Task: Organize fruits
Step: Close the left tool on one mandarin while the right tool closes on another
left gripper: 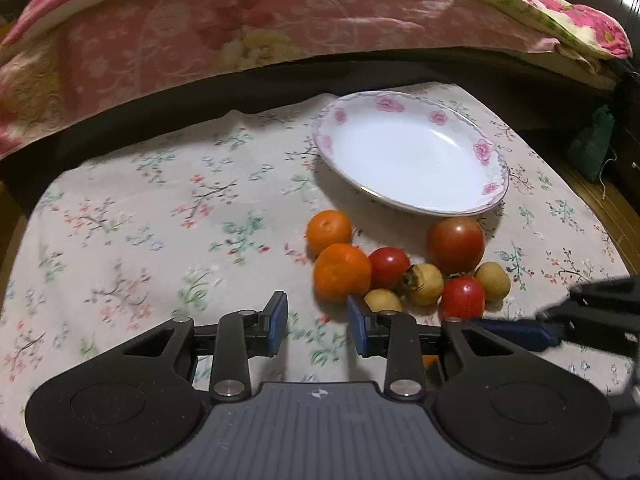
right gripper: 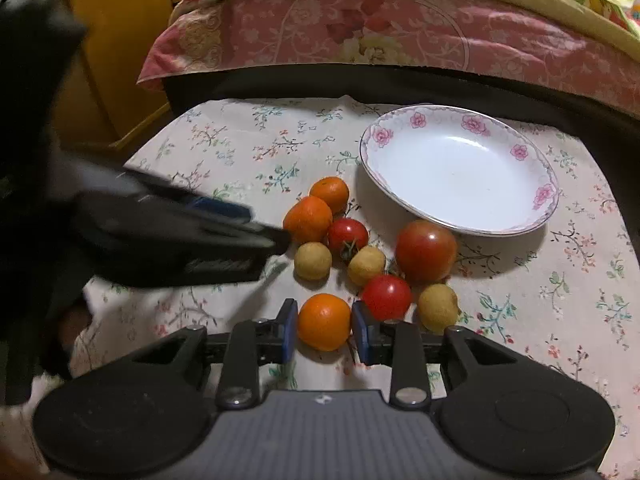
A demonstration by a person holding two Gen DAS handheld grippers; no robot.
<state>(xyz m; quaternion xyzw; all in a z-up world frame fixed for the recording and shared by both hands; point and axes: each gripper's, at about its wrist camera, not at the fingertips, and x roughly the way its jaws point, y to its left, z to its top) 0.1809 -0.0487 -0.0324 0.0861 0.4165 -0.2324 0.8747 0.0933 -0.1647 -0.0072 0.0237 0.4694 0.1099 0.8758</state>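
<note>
With right gripper (right gripper: 324,330) clamped on the orange (right gripper: 324,322) at lower centre, lift straight, clear the tomato (right gripper: 386,296), carry to upper-right plate (right gripper: 532,224); left gripper (left gripper: 318,322) apart, empty.

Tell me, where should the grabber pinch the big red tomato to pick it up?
Pinch the big tomato across its round middle, coming down from above with one finger on each bare side. It sits upright on the cloth, and a small red tomato and a yellow fruit crowd its near side, so the left and right flanks look freest. The plate lies just behind it.
</note>
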